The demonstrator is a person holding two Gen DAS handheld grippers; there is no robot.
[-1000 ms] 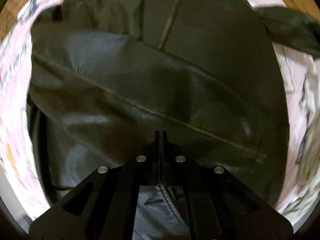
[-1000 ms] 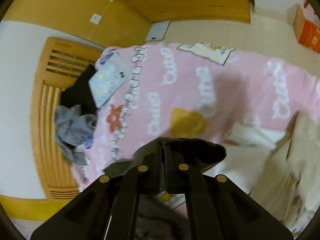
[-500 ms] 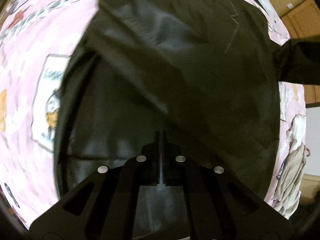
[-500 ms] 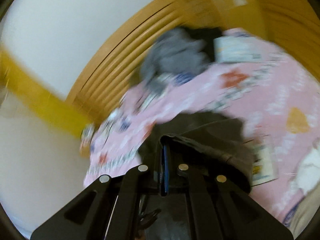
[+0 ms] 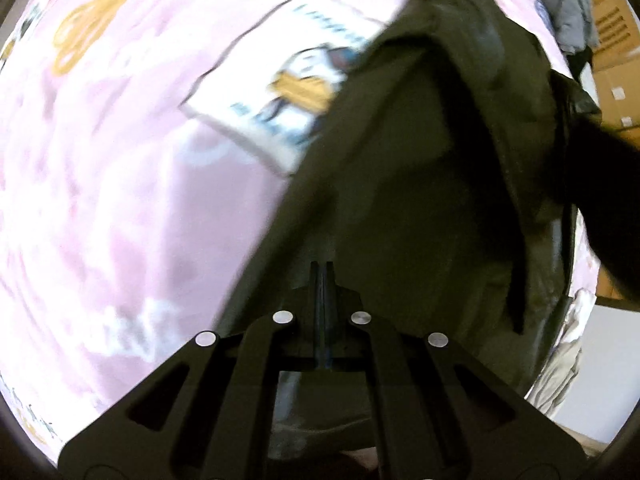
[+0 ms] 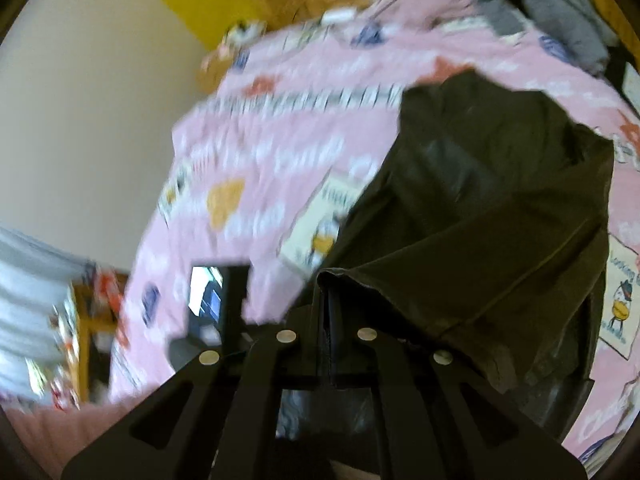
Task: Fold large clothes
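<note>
Dark green, our jacket (image 6: pixel 492 200) lies on the pink bed (image 6: pixel 280 152). We pinch its edge in both jaws: the left gripper (image 5: pixel 322 276) and the right gripper (image 6: pixel 327 296) are each closed tight on the cloth.

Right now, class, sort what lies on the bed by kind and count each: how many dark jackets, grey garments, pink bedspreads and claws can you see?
Dark jackets: 1, the jacket
Grey garments: 1, the grey heap by the headboard
Pink bedspreads: 1, the bedspread
Claws: 2, the left claw and the right claw, both clamped on the jacket
Total: 5
</note>
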